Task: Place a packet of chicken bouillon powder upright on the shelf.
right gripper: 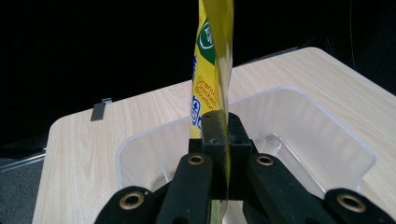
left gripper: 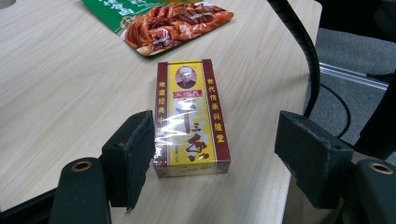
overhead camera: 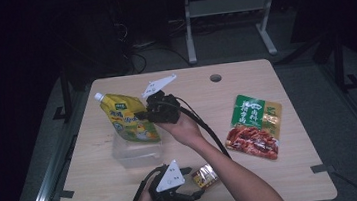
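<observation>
High view: we find two hand-held grippers at work over a wooden table (overhead camera: 100, 189).

At left, the yellow spouted pouch (overhead camera: 128, 118) hangs above the clear plastic tub (overhead camera: 127, 156), its edge pinched flat between the pressed-together jaws of the right gripper (overhead camera: 143, 115). Near the table's front edge, the left gripper (overhead camera: 195, 181) stands with jaws spread around the small yellow-and-red box (overhead camera: 204, 175), one pad just beside it. Rightmost, we note a green braised-meat packet (overhead camera: 254, 125) lying flat.
</observation>
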